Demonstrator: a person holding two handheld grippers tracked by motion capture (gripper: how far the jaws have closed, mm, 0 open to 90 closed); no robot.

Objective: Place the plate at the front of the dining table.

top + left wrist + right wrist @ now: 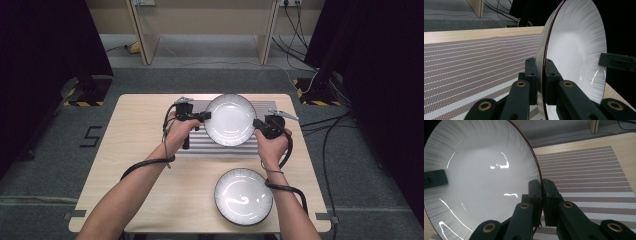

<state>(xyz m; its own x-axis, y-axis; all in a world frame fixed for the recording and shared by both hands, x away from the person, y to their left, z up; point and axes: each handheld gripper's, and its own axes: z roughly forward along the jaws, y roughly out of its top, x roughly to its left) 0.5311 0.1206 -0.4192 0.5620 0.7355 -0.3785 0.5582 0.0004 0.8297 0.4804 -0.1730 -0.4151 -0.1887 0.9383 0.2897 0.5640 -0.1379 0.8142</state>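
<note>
near plate (243,196): white, dark rim, nothing in it, sits on the table (130,150) by the person | held plate (230,119): white, nothing in it, up over the striped mat (200,145) | left gripper (206,116): pinches its left rim | right gripper (258,123): pinches its right rim

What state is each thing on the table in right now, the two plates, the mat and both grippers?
Upper plate: held above the mat, gripped at opposite rims.
Lower plate: flat on the table, face up, untouched.
Striped mat: flat on the table, under the held plate.
Left gripper: fingers shut on the upper plate's rim.
Right gripper: fingers shut on the opposite rim.
</note>
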